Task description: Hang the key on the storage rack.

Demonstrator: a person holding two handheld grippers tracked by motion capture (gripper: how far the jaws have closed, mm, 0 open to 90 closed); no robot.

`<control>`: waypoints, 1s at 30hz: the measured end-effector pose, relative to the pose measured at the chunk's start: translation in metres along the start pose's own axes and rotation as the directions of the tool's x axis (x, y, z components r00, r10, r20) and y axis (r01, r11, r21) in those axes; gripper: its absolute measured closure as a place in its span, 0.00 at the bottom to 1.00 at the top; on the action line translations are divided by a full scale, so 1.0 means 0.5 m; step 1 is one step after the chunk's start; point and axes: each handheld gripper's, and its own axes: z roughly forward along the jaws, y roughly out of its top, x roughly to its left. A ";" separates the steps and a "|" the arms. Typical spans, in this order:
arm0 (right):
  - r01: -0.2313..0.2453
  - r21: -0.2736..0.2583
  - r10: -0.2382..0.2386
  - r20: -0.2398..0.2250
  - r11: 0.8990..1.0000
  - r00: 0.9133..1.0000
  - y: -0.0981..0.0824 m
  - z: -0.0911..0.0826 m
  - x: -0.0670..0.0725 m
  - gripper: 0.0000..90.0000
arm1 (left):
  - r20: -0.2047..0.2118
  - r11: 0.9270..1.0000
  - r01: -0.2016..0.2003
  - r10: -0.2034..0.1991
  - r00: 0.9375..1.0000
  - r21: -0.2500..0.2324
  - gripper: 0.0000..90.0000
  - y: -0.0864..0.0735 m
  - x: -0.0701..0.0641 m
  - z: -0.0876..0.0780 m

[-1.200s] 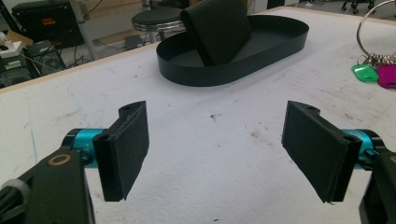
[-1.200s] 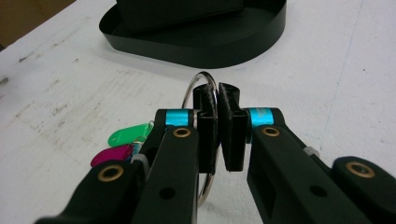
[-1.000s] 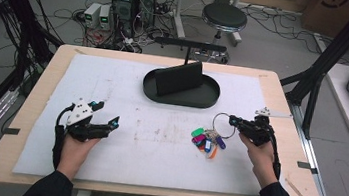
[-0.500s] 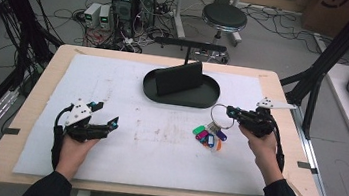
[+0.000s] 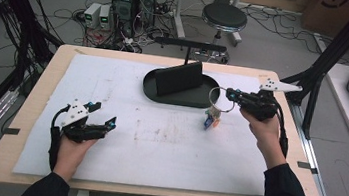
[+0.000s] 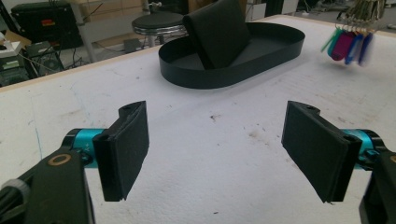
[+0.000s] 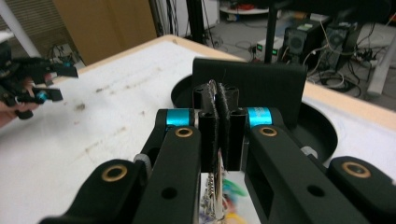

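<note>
From the high view: a black oval tray [image 5: 153, 91] at the far middle of the white mat [image 5: 157, 141], holding a black wallet [image 5: 180, 77] stood on edge and leaning inside it. Just right of the tray, the right gripper [image 5: 231, 94] raised off the mat, jaws clamped together on a metal key ring [image 5: 221, 99], with a bunch of coloured key tags [image 5: 210, 119] dangling below the ring, clear of the mat and just outside the tray's right end. Near the front left, the left gripper [image 5: 101, 114] resting low over the mat, jaws apart, nothing between them, well apart from the tray. From the left gripper view: two black pads [image 6: 126, 147] standing wide, bare mat between; beyond them the tray [image 6: 243, 74] with the wallet [image 6: 217, 30] propped against its inner floor, and the tags [image 6: 348, 44] hanging in the air at upper right, blurred. From the right gripper view: jaws pressed shut on the thin ring [image 7: 214, 100], tags [image 7: 226, 198] blurred beneath, the wallet [image 7: 261, 79] and tray [image 7: 322, 135] straight ahead. No readable writing or label on tray, wallet or tags.
</note>
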 end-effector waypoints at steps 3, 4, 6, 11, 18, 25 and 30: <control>0.016 -0.020 -0.017 -0.016 1.000 1.000 0.017 0.002 -0.006 0.98 | 0.000 1.000 -0.004 0.004 1.000 0.001 0.26 -0.001 0.001 -0.001; 0.020 -0.028 -0.020 -0.019 0.999 1.000 0.022 0.003 -0.010 0.98 | 0.000 1.000 -0.003 0.003 1.000 0.000 0.26 -0.001 0.001 -0.002; 0.020 -0.041 -0.021 -0.021 0.999 1.000 0.034 0.005 -0.016 0.98 | -0.002 1.000 -0.003 0.003 1.000 -0.002 0.26 0.000 0.000 -0.003; 0.032 -0.064 -0.033 -0.007 0.997 0.999 0.066 0.015 -0.029 0.98 | -0.003 1.000 -0.002 0.002 1.000 -0.003 0.26 -0.001 0.002 -0.004; 0.064 -0.084 -0.063 0.015 0.994 0.998 0.102 0.043 -0.041 0.98 | 0.000 1.000 0.000 0.000 1.000 -0.004 0.26 -0.002 0.001 -0.005; 0.064 -0.084 -0.062 0.037 0.994 0.997 0.119 0.075 -0.059 0.98 | 0.009 1.000 -0.004 0.004 1.000 -0.004 0.26 -0.002 -0.002 -0.004; 0.035 -0.090 -0.031 0.041 0.995 0.999 0.121 0.100 -0.075 0.98 | 0.010 1.000 -0.003 0.004 1.000 -0.006 0.26 -0.003 -0.001 -0.008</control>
